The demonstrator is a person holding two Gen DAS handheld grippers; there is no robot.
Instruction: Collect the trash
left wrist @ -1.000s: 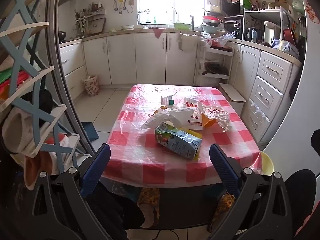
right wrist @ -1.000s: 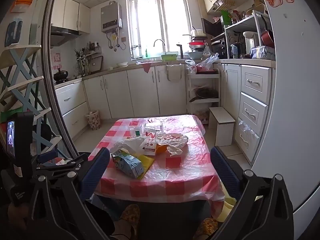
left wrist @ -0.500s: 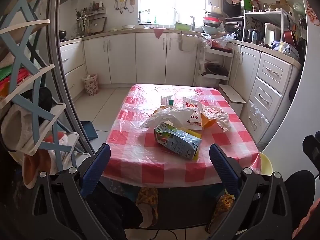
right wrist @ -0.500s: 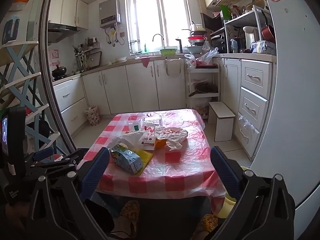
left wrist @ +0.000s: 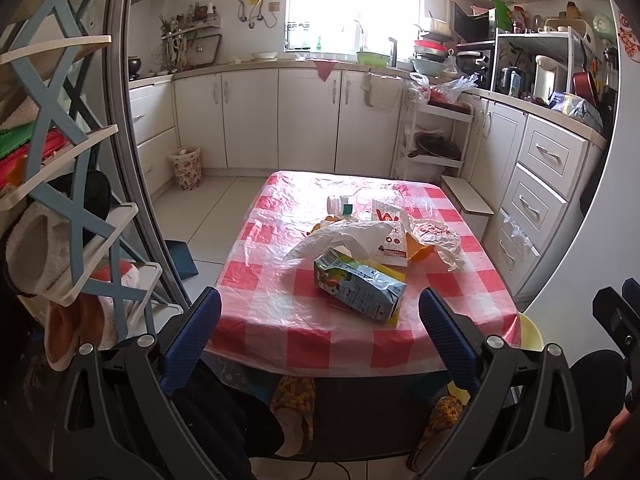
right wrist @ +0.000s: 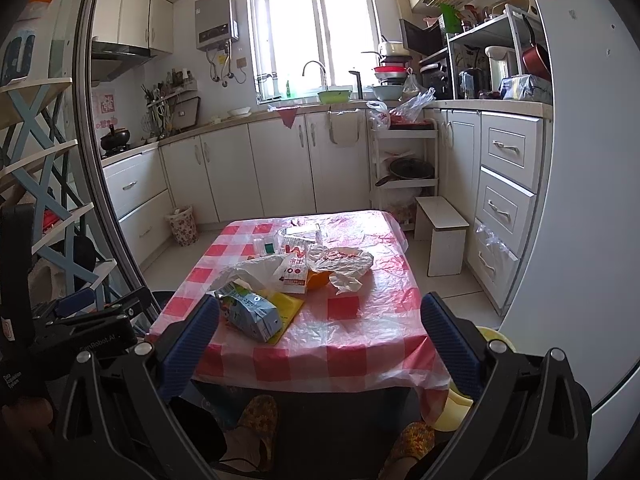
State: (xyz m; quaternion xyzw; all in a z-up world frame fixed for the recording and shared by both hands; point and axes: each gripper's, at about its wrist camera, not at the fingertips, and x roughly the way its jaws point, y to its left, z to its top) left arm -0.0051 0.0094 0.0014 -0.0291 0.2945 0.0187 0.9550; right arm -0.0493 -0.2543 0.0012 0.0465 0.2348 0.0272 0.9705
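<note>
Both grippers are hovering short of the tabletop (left wrist: 280, 312), each spread wide and gripping nothing. The crushed juice carton (left wrist: 358, 286) is lying just ahead of the left gripper (left wrist: 320, 322), between its fingers, with the white plastic bag (left wrist: 344, 236) and crumpled wrapper (left wrist: 436, 236) lying beyond. From the right gripper (right wrist: 320, 322), the carton is sitting ahead to the left.

Both wrist views look forward from near the doorway, angled slightly down, sharing the checkered surface (left wrist: 280, 312) (right wrist: 360, 320) and kitchen beyond.
</note>
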